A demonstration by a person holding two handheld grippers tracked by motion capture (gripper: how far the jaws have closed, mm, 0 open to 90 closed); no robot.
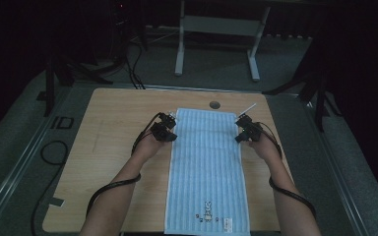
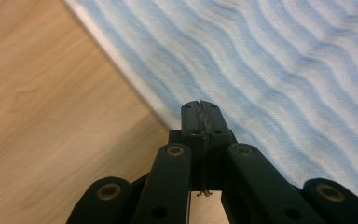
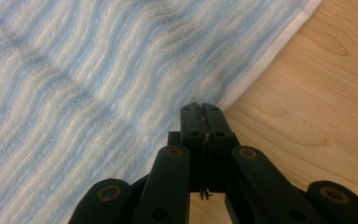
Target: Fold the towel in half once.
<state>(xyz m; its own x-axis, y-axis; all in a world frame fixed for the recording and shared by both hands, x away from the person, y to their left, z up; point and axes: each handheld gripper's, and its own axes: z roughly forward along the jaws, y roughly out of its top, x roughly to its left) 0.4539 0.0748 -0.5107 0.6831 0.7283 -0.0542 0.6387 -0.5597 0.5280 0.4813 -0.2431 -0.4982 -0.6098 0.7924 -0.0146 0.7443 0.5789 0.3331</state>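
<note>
A light blue striped towel (image 1: 207, 167) lies flat lengthwise down the middle of the wooden table (image 1: 118, 137). My left gripper (image 1: 173, 133) is at the towel's left edge near the far end, and my right gripper (image 1: 237, 137) is at the right edge opposite. In the left gripper view the jaws (image 2: 200, 105) are pressed together right on the white hem of the towel (image 2: 270, 60), beside bare wood (image 2: 51, 93). In the right gripper view the jaws (image 3: 201, 106) are likewise closed on the hem of the towel (image 3: 74, 70), with wood (image 3: 317, 102) to the right.
A round cable hole (image 1: 215, 104) sits in the table just beyond the towel's far end. A small printed mark (image 1: 209, 212) is on the towel's near end. A white desk frame (image 1: 216, 29) stands on the floor behind. Black cables (image 1: 54, 147) lie on the floor at left.
</note>
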